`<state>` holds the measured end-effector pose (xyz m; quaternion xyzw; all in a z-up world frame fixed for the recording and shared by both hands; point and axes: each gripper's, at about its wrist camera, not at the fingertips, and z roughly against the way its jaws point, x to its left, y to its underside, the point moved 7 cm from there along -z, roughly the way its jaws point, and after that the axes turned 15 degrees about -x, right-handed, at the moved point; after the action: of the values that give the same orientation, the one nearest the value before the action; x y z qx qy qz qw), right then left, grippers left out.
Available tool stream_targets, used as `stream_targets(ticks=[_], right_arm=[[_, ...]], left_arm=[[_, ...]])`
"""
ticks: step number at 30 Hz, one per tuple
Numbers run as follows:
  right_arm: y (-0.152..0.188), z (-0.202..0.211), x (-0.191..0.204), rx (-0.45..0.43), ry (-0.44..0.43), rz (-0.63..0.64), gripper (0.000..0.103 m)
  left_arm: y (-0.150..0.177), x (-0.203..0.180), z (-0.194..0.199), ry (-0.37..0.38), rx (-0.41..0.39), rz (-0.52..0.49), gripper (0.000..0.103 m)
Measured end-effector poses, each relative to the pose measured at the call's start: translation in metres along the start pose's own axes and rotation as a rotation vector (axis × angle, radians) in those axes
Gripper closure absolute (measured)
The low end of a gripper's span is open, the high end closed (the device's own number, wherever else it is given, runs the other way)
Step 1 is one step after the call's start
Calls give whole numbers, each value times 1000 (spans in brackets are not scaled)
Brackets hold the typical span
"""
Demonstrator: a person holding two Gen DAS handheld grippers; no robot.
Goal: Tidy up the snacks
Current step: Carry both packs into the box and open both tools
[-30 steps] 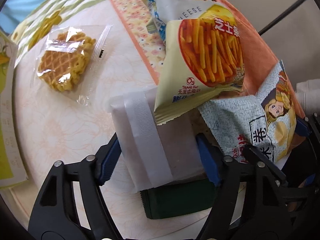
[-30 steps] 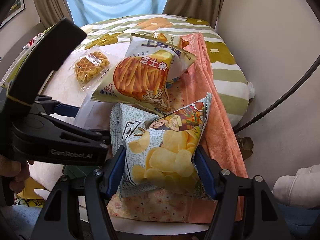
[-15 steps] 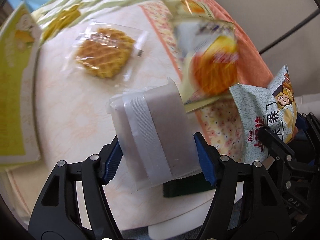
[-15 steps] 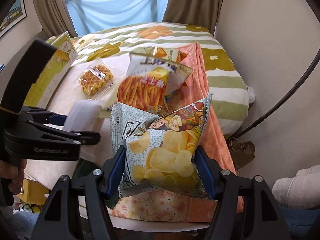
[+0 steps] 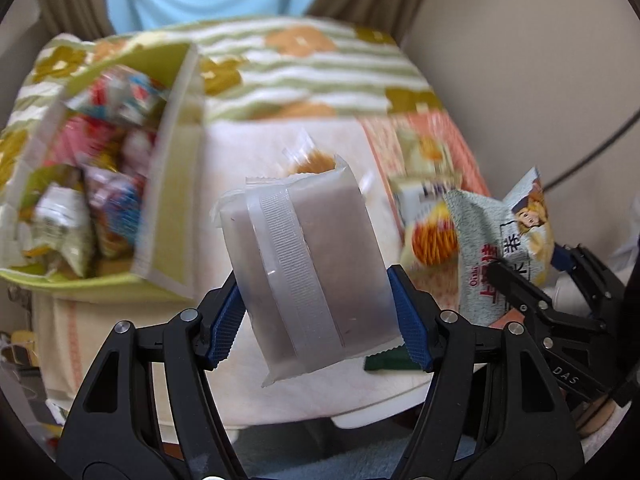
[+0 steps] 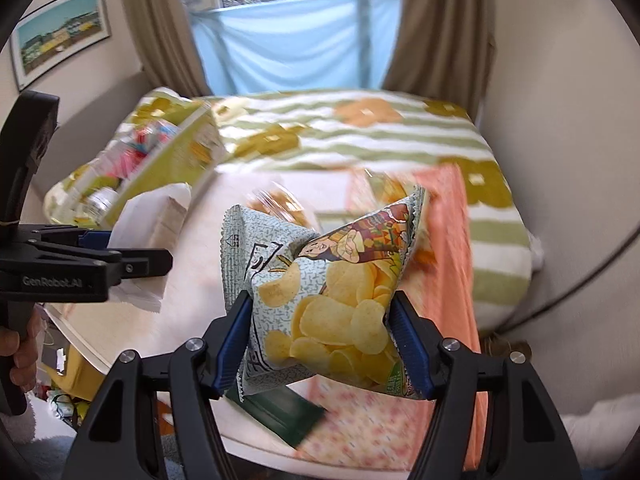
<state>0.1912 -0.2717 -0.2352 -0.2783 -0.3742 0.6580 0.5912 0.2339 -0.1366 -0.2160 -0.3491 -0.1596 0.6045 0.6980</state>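
Left tongs (image 5: 316, 312): blue pads pinched on both side edges of a frosted grey snack packet (image 5: 308, 272), held tilted above the worktop (image 5: 236, 160), clear of its surface.

Right tongs (image 6: 320, 340): clamped on a pale green potato chip bag (image 6: 328, 292), lifted above the worktop's near edge; it also shows in the left view (image 5: 500, 248).

Snack box (image 5: 160, 208): yellow-green, open-topped, at the worktop's left side, filled with assorted blurred packets; its near wall stands just left of the grey packet.

Waffle packet (image 5: 312, 160): on the worktop beyond the grey packet, mostly hidden.

Cheese stick bag (image 5: 428, 220): on the orange cloth (image 6: 452, 240) at the right side, between the two held items.

Dark green packet (image 6: 280, 412): at the near edge, under the chip bag.

Bare worktop lies between box and cloth.
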Motion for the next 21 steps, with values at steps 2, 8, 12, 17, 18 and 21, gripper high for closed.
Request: stream_targets(ticks=[2, 8, 12, 17, 18, 21], right_arm=[[-20, -1, 17, -27, -30, 11, 40], [-73, -11, 80, -91, -123, 43, 40], [-100, -24, 130, -117, -166, 63, 40], [-114, -54, 185, -101, -192, 63, 40], [-114, -61, 194, -94, -198, 60, 40], [-111, -83, 220, -63, -208, 51, 40]], left_arm=[[-16, 19, 18, -6, -47, 21, 38], [-55, 92, 48, -46, -118, 51, 38], [-64, 143, 57, -75, -119, 62, 38], [-58, 209, 51, -91, -84, 85, 38], [-56, 222, 48, -96, -73, 87, 38], [-50, 250, 37, -89, -57, 93, 38]])
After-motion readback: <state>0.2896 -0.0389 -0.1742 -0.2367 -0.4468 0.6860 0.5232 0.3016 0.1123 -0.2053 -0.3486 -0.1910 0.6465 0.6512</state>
